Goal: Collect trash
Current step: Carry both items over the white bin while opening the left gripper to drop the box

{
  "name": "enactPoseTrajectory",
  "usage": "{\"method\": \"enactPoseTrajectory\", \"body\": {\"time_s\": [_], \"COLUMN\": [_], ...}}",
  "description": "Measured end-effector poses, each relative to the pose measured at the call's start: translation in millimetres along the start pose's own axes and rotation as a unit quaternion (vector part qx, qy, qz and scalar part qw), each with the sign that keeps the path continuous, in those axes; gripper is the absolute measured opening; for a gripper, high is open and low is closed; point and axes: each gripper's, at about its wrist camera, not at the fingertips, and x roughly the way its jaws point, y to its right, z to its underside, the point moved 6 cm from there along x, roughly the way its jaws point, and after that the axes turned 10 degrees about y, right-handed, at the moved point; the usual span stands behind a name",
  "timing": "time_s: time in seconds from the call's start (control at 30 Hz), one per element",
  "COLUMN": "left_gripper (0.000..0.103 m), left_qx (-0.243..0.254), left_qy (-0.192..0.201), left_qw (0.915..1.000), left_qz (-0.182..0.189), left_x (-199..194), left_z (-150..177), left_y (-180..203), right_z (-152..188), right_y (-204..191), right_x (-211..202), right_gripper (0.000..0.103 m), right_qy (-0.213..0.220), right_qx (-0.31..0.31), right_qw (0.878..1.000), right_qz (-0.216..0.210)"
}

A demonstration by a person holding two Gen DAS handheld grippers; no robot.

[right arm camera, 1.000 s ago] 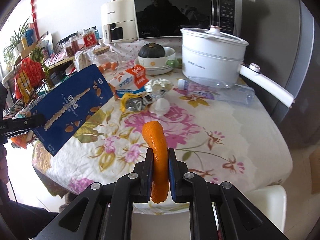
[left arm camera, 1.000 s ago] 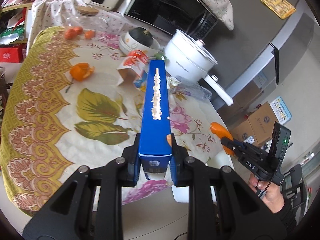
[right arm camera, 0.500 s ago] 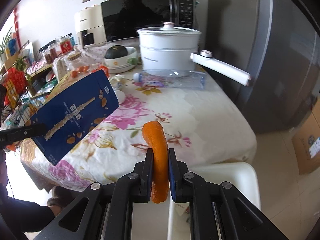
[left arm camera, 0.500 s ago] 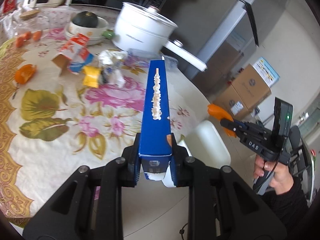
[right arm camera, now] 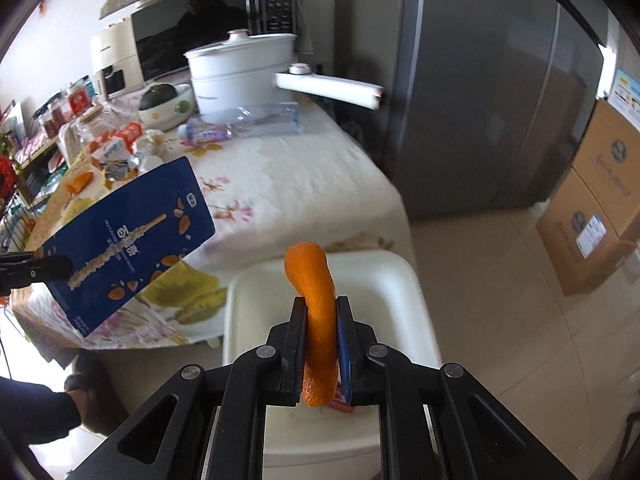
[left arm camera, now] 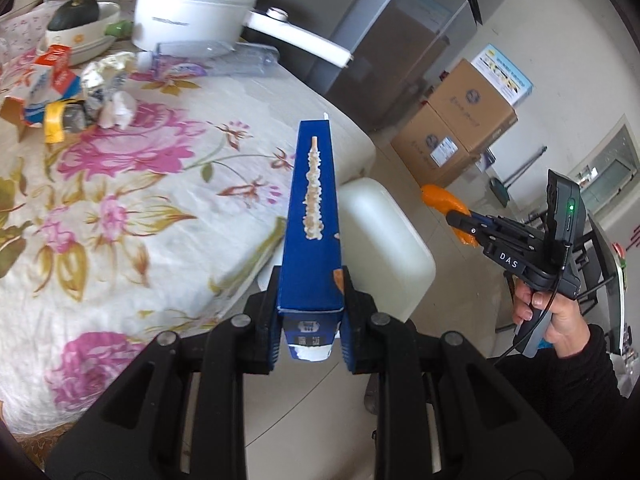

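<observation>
Tongs: left (left arm camera: 309, 312) pinching one blue box (left arm camera: 312, 216) | right (right arm camera: 320, 344) pinching one orange peel (right arm camera: 316, 304) | one white bin (right arm camera: 360, 276) below

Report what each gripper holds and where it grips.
Left gripper clamps the blue snack box at its bottom end. Right gripper pinches the orange peel near its lower half.

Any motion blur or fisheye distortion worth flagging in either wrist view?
Left wrist: tablecloth smeared by motion, blue box sharp, edges bowed. Right wrist: orange peel crisp, white bin rim soft, fridge lines curve.
</observation>
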Motion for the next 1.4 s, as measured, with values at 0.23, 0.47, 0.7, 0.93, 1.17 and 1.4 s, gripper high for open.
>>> {"method": "enactPoseTrajectory", "body": {"time_s": [0.23, 0.47, 0.7, 0.93, 1.17, 1.4], "left_gripper": [0.026, 0.026, 0.039, 0.086, 0.097, 0.099], "left_qx": [0.028, 0.042, 0.041, 0.076, 0.085, 0.091], "left_qy": [-0.037, -0.073, -0.074, -0.060, -0.065, -0.063], "left_qw": [0.9989, 0.9964, 0.9964, 0.9949, 0.9911, 0.9886], "left_qz": [0.009, 0.007, 0.006, -0.029, -0.078, -0.102], "left_x": [34.4, 64.4, 85.9, 82.3, 75.8, 67.6], "left_z": [13.0, 26.6, 26.8, 20.4, 22.7, 23.5], "left_y": [31.7, 49.2, 59.2, 61.4, 40.3, 26.5], "right_z": [24.9, 35.6, 39.5, 41.2, 40.6, 35.2], "right_y": [39.6, 60.0, 59.0, 57.7, 53.8, 42.8], "right_x": [-5.8, -0.1, 4.2, 8.6, 12.3, 16.3], "right_gripper": [0.014, 0.014, 0.014, 0.014, 0.014, 0.017], "right_qy": [-0.021, -0.040, -0.050, -0.058, -0.063, -0.067], "right_qx": [0.017, 0.030, 0.023, 0.019, 0.018, 0.017], "right_qw": [0.999, 0.998, 0.998, 0.998, 0.997, 0.997], "right_qz": [0.022, 0.032, 0.028, 0.028, 0.029, 0.025]}}
